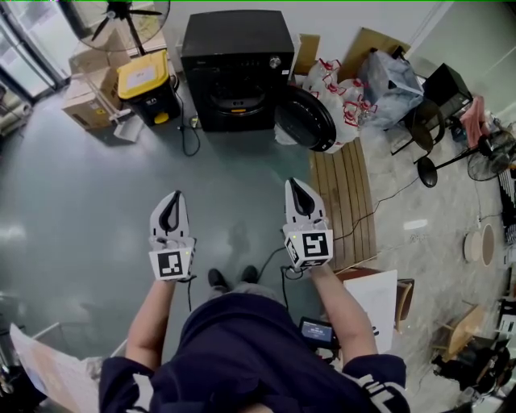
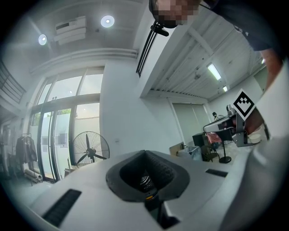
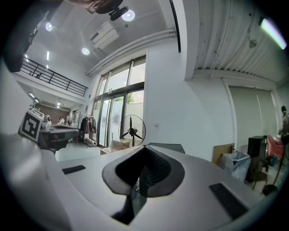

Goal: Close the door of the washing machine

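Observation:
A black front-loading washing machine (image 1: 236, 68) stands against the far wall in the head view. Its round door (image 1: 306, 118) hangs open, swung out to the machine's right. My left gripper (image 1: 175, 196) and my right gripper (image 1: 297, 184) are held out level over the grey floor, well short of the machine and touching nothing. Both are shut with nothing between the jaws. The left gripper view shows the left gripper (image 2: 145, 152) with its tips meeting. The right gripper view shows the right gripper (image 3: 145, 147) closed the same way. The right one is roughly in line with the open door.
A yellow-lidded bin (image 1: 145, 85) and cardboard boxes (image 1: 89, 97) sit left of the machine, with a standing fan (image 1: 121, 12) behind them. White bags (image 1: 334, 89) are piled to its right. A slatted wooden board (image 1: 347, 202) lies on the floor near the right gripper. Cables trail across the floor.

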